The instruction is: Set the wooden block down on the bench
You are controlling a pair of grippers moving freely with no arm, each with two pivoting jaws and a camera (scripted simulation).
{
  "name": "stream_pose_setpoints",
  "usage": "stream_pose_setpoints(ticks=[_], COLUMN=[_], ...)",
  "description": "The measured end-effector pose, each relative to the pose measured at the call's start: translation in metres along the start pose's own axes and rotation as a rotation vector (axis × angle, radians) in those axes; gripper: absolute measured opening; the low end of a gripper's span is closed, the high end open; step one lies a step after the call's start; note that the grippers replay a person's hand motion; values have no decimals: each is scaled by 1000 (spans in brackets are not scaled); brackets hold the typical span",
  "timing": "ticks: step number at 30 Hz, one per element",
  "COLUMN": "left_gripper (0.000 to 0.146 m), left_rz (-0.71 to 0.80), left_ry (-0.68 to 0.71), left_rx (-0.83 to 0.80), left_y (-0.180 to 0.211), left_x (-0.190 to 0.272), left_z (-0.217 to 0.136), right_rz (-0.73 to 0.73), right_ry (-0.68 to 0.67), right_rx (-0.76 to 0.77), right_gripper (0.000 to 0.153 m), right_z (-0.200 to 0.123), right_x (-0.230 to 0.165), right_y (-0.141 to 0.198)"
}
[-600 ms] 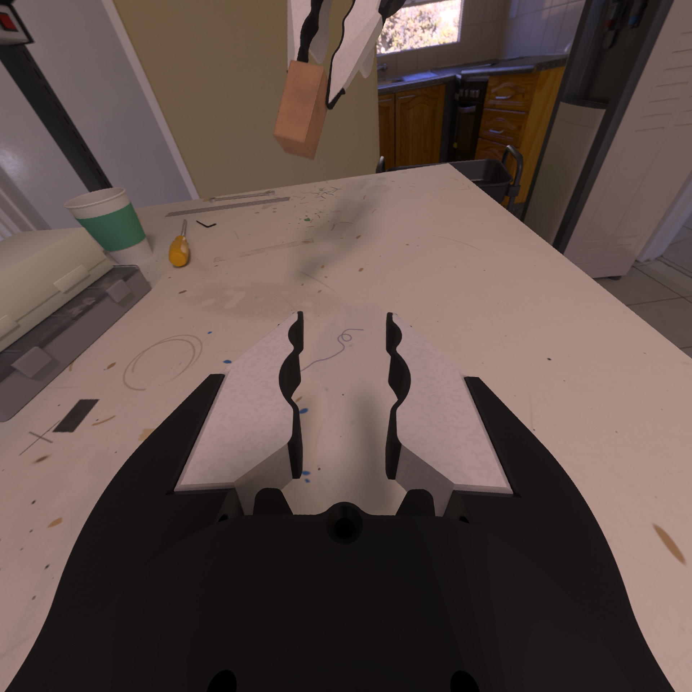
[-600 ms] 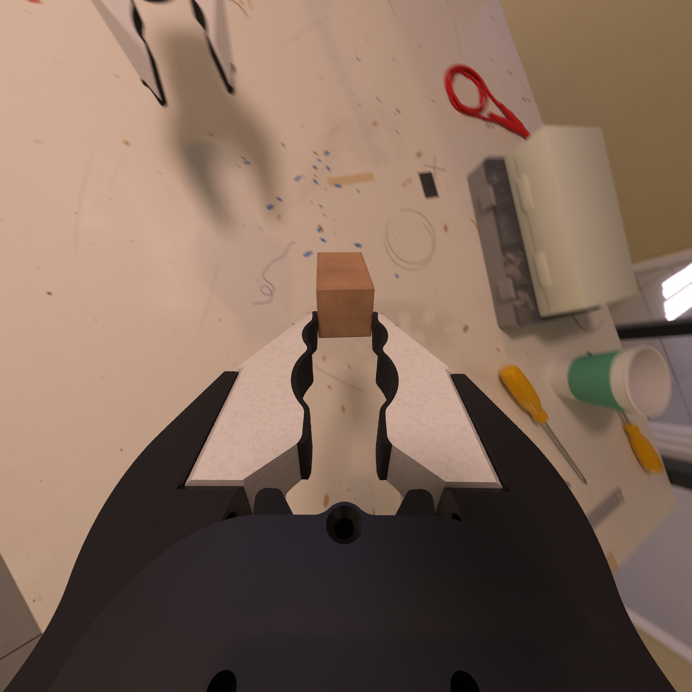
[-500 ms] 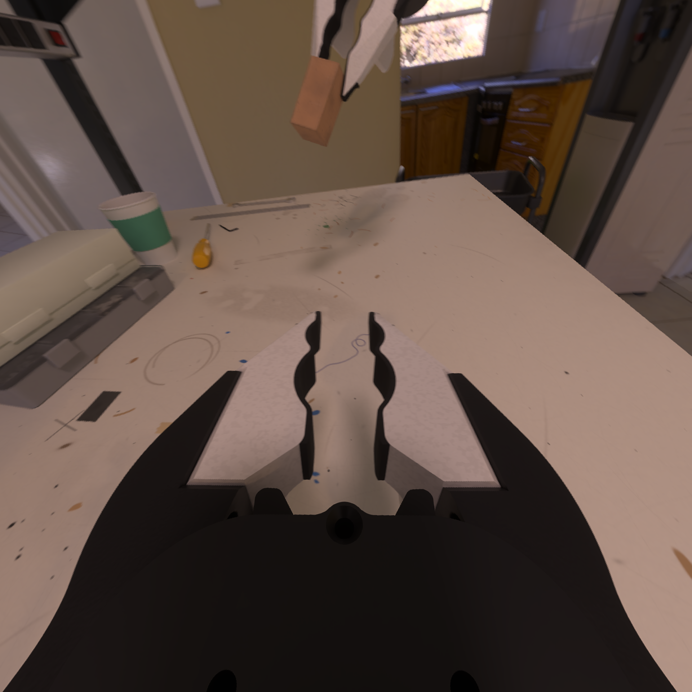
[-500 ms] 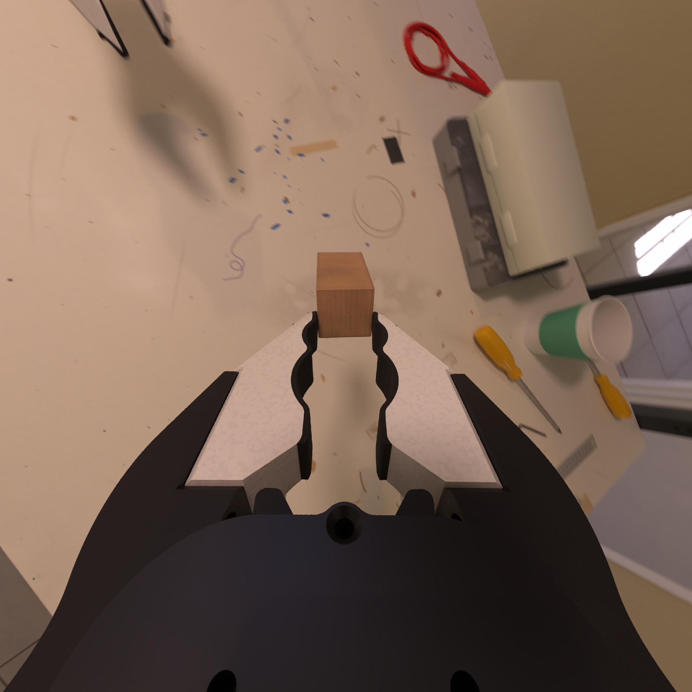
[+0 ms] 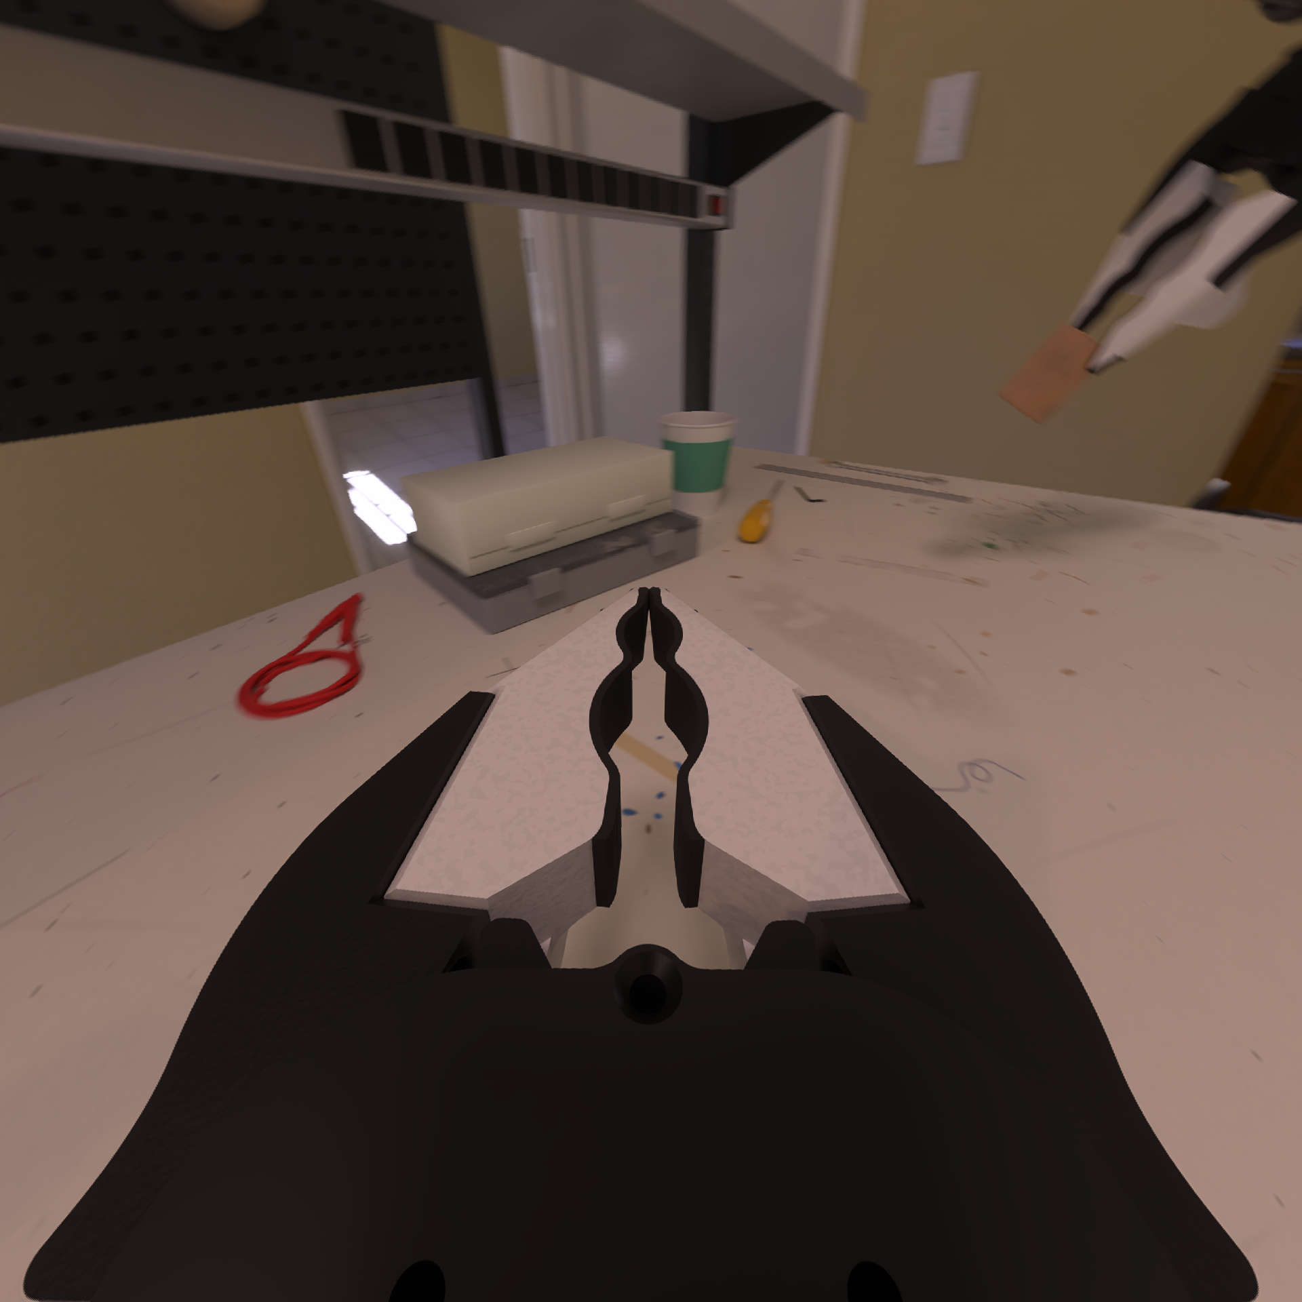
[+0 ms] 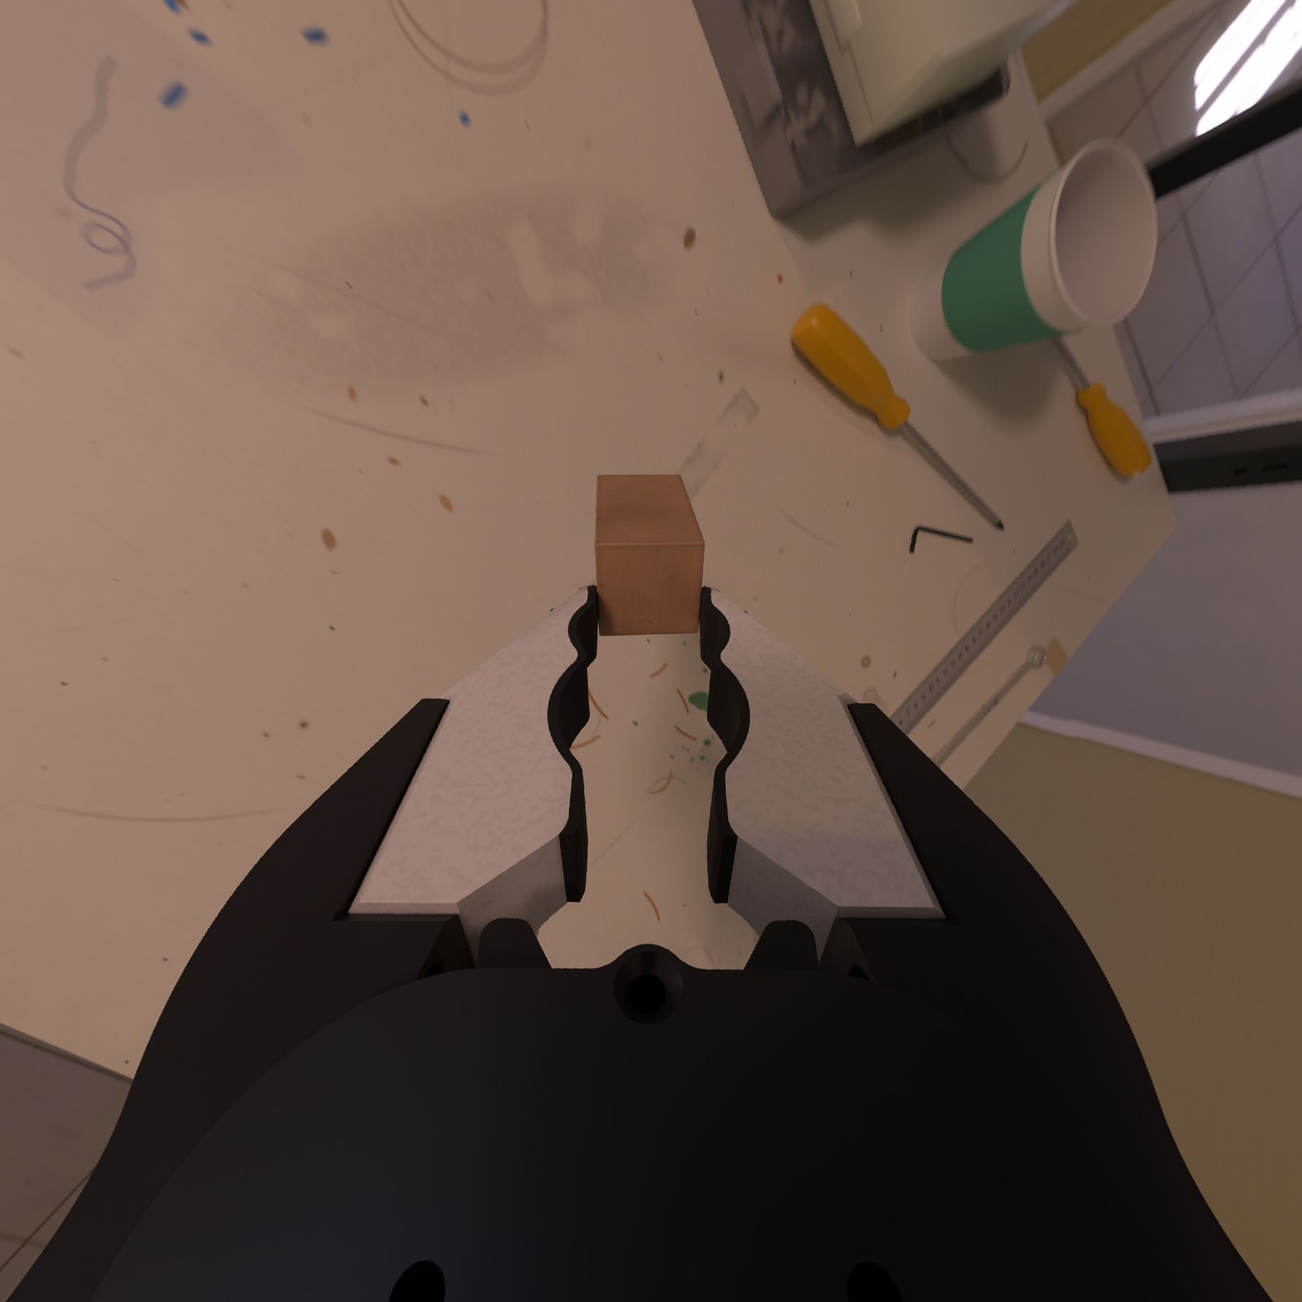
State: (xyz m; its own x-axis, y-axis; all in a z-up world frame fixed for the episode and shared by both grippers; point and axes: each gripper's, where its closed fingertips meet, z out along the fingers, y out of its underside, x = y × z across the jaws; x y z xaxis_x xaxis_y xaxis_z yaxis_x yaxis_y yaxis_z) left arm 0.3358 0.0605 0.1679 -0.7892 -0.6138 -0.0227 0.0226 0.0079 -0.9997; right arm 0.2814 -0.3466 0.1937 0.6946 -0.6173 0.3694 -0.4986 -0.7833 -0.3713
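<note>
In the left wrist view, the left gripper [image 5: 649,611] is hovering with fingertips pressed together, empty, facing a case [image 5: 556,518], cup [image 5: 697,458] and red cord [image 5: 303,674]; the wooden block [image 5: 1048,377] is hanging at upper right.

In the right wrist view, the right gripper [image 6: 649,609] is clamping the block at centre frame above the bench [image 6: 352,423]; a screwdriver [image 6: 873,394] is lying at right.

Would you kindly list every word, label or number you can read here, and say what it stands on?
On the steel ruler: scale marks only, too small to read.
On the green-sleeved paper cup: no writing visible.
On the cream case: no writing visible.
On the wooden block: none, plain faces.
</note>
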Motion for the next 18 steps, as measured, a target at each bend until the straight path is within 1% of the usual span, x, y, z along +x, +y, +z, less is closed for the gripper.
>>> stream_pose_setpoints(ticks=[2, 5, 9, 12, 18], left_gripper=[0, 0, 0, 0, 0], left_rz=[-34, -46, -63, -67, -62], left_ry=[-90, -206, -297, -318, -315], left_rx=[0, 3, -18, -32, -45], left_y=[1, 3, 9, 13, 17], left_x=[-19, -43, -63, -70, -71], left_z=[-3, -9, -14, -16, -15], right_rz=[12, 17, 26, 34, 21], right_ry=[5, 5, -26, -75, -168], right_rx=[-50, -138, -219, -243, -296], right_gripper=[28, 28, 28, 28, 28], right_z=[9, 24, 44, 61, 101], right_x=[8, 17, 23, 22, 15], right_y=[12, 28, 41, 42, 43])
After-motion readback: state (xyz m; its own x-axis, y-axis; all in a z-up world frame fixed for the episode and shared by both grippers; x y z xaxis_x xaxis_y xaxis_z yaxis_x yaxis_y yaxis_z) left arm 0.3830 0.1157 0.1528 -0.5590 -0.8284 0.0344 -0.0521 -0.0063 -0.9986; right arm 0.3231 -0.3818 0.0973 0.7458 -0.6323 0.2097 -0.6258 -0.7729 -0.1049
